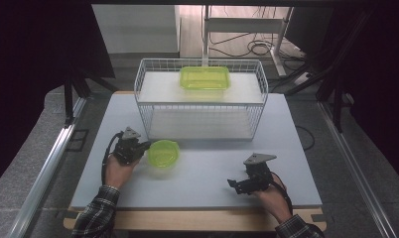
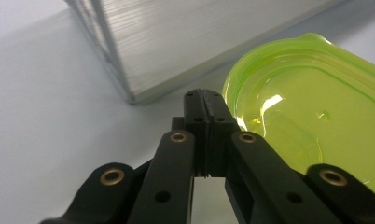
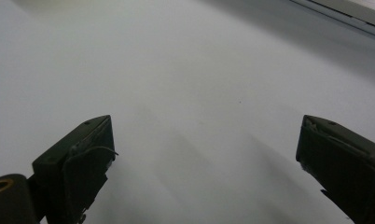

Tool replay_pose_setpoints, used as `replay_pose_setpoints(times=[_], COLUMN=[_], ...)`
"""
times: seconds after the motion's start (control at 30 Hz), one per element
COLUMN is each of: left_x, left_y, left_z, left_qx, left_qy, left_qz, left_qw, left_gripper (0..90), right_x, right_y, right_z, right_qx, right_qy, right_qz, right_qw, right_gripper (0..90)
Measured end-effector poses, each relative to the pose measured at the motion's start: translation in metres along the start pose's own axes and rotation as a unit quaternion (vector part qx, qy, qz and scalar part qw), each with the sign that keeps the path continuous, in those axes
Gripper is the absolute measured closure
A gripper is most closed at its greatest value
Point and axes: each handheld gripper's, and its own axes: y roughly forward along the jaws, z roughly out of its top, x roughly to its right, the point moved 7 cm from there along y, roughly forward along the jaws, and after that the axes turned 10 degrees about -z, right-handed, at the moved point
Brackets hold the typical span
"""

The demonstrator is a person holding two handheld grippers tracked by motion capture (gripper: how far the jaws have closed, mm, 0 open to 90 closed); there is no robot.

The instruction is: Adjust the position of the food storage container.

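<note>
L gripper [image 2: 205, 100] jaws pressed shut, empty, tips just beside the rim of the green lid [image 1: 163, 153], which lies flat on tabletop [image 1: 212, 183] to their right. R gripper [image 3: 206, 154] jaws wide open, empty, well apart from it; L hand nearer.

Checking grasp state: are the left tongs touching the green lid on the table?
Cannot tell. In the left gripper view the left tongs, shut with nothing between them, sit right beside the green lid; its rim passes behind them, hiding any gap.
</note>
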Motion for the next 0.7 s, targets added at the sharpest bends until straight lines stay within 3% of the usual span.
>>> replay_pose_setpoints(times=[0.13,0.53,0.7], left_x=[0.010,0.049,0.044], left_y=[0.004,0.020,0.017], left_z=[0.001,0.008,0.007], left_qx=[-0.002,-0.015,-0.016], left_qy=[0.001,0.034,0.036], left_qz=[-0.010,-0.046,-0.029], left_qw=[1.0000,0.9982,0.9988], left_gripper=[90.0,90.0,90.0], right_x=[0.000,-0.001,0.000], right_y=[0.000,0.000,0.000], right_z=[0.000,0.000,0.000], right_qx=[-0.001,-0.001,0.000], right_qy=[0.000,-0.001,-0.002], right_qz=[0.000,0.000,0.000], right_qw=[1.0000,1.0000,1.0000], right_gripper=[4.5,4.5,4.5])
